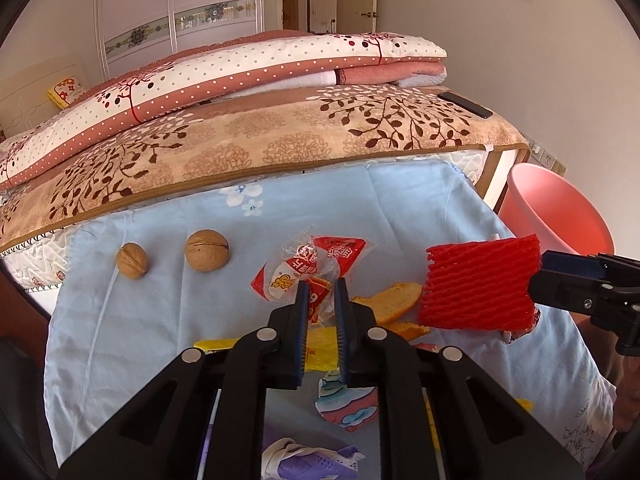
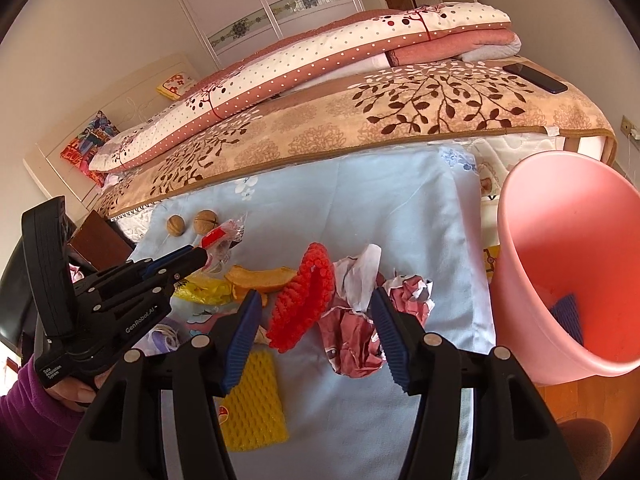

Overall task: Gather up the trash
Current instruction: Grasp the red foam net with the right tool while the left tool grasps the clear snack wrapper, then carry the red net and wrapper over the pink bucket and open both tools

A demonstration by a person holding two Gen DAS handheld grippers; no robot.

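Note:
Trash lies on a light blue cloth (image 1: 160, 320). My left gripper (image 1: 322, 286) is shut on a red and white snack wrapper (image 1: 308, 268), also seen in the right wrist view (image 2: 218, 236). My right gripper (image 2: 316, 300) is open, with a red foam net (image 2: 306, 296) standing between its fingers, apart from both pads; it also shows in the left wrist view (image 1: 480, 284). Crumpled pink and white paper (image 2: 356, 344) lies by the right finger. A pink trash bin (image 2: 572, 264) stands tilted at the right, a dark blue item inside.
Two walnuts (image 1: 206, 250) lie at the cloth's far left. Orange peel (image 1: 390, 300), a yellow wrapper (image 2: 204, 292), a yellow foam net (image 2: 252, 404) and a purple mask (image 1: 316, 464) lie nearby. A bed with folded quilts (image 1: 240, 76) and a phone (image 1: 464, 104) is behind.

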